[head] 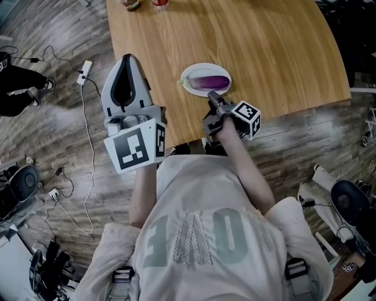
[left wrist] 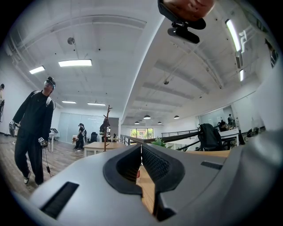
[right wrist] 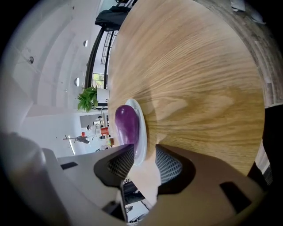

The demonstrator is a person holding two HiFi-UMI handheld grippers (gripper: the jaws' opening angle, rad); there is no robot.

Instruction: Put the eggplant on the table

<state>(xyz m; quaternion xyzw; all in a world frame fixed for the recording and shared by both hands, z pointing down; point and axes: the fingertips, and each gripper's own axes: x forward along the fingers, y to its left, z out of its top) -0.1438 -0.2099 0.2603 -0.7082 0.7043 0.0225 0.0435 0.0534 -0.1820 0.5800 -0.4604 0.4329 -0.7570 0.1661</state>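
Eggplant (head: 210,82) lies lengthwise on a white plate (head: 189,75) near the counter's (head: 264,53) near edge, about midway along it. Right gripper (head: 212,97): released, jaws apart, tilted down just short of the plate's near rim, pads pressing on nothing. Left gripper (head: 127,59): clenched on nothing, jaws meeting at the tips, held level at the counter's near-left corner.

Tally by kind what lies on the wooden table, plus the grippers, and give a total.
Eggplant: 1
White plate: 1
Small items cut off at the top of the head view: 2
Grippers: 2 (left gripper shut, right gripper open)
Total: 6
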